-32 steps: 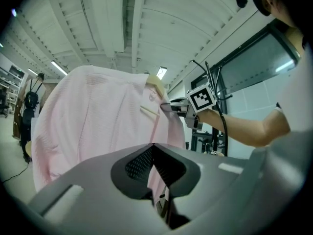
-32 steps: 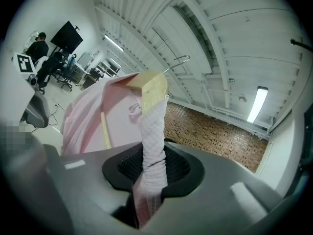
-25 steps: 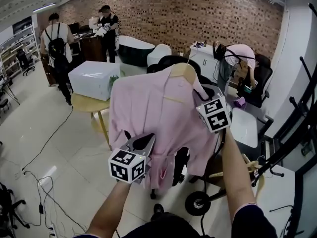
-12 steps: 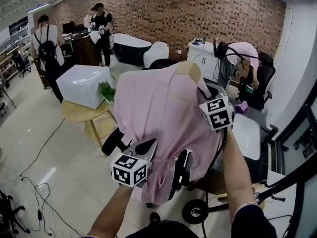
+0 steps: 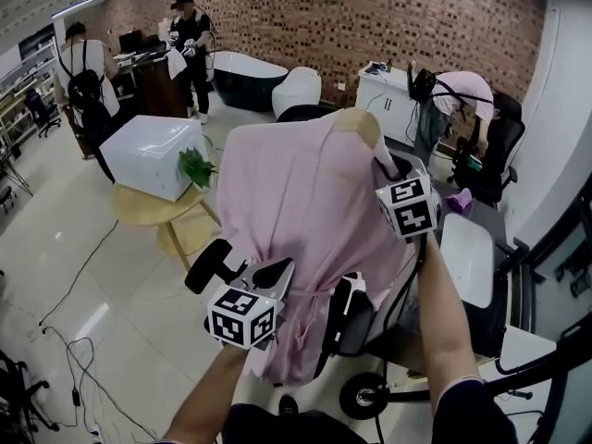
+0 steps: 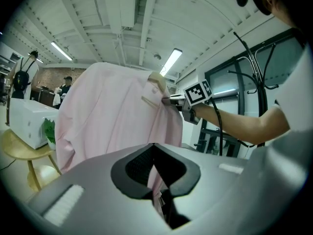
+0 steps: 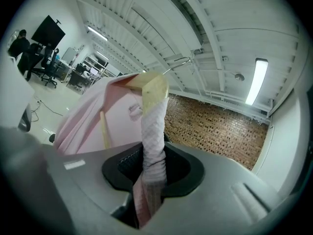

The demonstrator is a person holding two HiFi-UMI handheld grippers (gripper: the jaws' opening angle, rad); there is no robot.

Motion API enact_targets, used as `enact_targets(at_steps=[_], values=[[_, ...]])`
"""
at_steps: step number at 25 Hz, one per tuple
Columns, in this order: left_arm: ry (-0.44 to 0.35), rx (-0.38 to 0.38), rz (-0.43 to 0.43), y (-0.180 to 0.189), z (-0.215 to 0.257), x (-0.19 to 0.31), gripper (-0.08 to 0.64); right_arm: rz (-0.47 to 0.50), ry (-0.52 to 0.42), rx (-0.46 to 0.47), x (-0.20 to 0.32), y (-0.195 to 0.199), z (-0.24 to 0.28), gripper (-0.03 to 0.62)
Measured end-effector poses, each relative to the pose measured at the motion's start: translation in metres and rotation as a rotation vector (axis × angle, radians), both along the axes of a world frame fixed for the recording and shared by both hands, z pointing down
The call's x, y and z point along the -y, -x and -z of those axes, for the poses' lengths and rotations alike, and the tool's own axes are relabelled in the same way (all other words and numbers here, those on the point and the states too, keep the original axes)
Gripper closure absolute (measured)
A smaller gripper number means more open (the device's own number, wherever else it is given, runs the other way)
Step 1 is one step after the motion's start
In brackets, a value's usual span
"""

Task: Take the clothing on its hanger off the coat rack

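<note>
Left gripper: I find its jaws nearly together and pinching the lower front edge of the pale pink long-sleeved cotton shirt. In the left gripper view a narrow fold of that cloth runs down between them.

The shirt hangs in open air in front of me, draped over a light wooden hanger. The hanger's long axis runs from low left to upper right in the head view, and the cloth falls from it toward the left gripper.

Right gripper: its jaws stand narrow, clamped on the cloth-wrapped right end of the hanger. The right gripper view shows the bare wooden tip just above the jaws. The thin metal hook stands free against the ceiling, with no bar under it.

Black tubular coat rack: it stands well to the right of the load, apart from it.

My assessment: the garment is off the rack. The right gripper carries the weight and the left only steadies the hem, so any carry should lead leftward, away from the rack.
</note>
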State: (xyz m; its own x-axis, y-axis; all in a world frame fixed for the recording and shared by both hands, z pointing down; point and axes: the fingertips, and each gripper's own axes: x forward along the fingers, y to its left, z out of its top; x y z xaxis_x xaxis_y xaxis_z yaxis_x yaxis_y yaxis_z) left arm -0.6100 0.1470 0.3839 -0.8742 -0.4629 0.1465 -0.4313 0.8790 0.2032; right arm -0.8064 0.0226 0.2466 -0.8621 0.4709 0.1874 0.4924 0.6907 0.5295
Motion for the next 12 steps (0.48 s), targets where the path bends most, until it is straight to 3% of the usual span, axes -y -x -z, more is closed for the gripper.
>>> enact_targets(at_steps=[12], values=[[-0.002, -0.065, 0.001, 0.004, -0.032, -0.027, 0.548, -0.004, -0.058, -0.059, -0.024, -0.001, -0.068, 0.497]])
